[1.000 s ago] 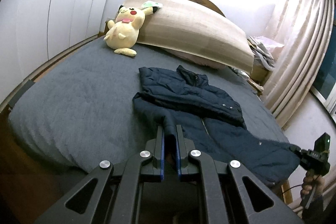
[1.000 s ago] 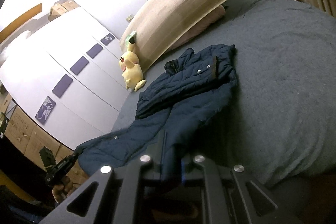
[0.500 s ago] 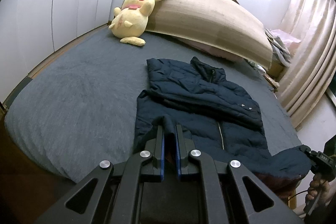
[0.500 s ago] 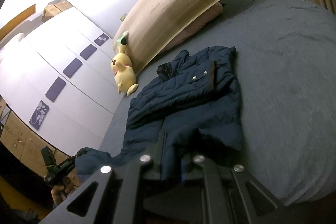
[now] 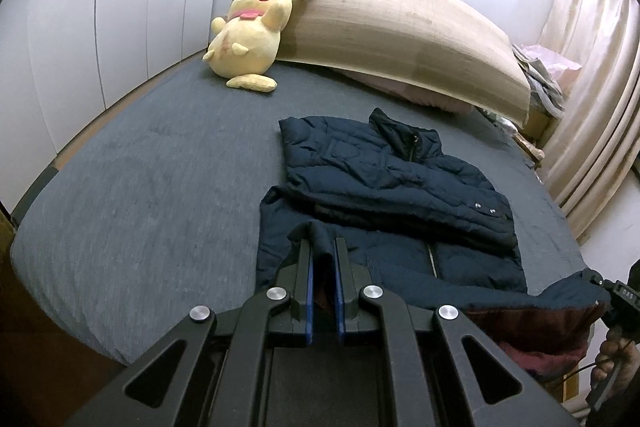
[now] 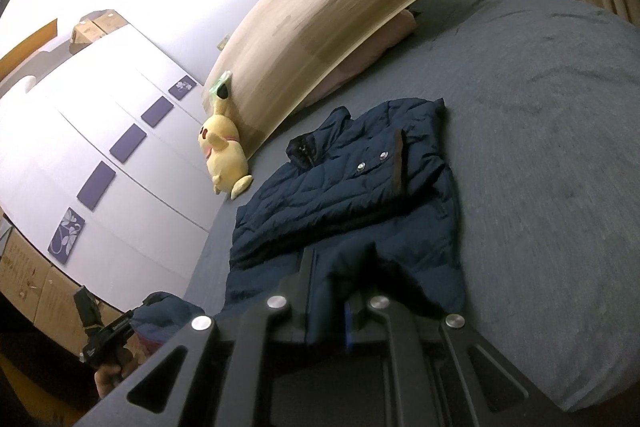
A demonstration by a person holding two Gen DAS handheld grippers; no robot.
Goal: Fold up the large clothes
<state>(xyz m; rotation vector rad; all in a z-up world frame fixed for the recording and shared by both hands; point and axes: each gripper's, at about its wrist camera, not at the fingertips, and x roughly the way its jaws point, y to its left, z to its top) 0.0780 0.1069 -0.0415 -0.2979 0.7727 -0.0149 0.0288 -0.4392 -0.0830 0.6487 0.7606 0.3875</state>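
Navy quilted jacket (image 5: 384, 187) lies on the grey bed (image 5: 152, 179), long axis running straight ahead of both tools, collar at the far end near the headboard (image 5: 400, 39). Left gripper (image 5: 322, 255) is clamped on one hem corner; right gripper (image 6: 332, 267) is clamped on the other, with the hem raised off the bed between them. Upper body and folded sleeve lie flat just beyond the fingertips. Judgement: both tools are equally near; the next move carries the hem forward toward the collar. Both are held level, pointing forward.
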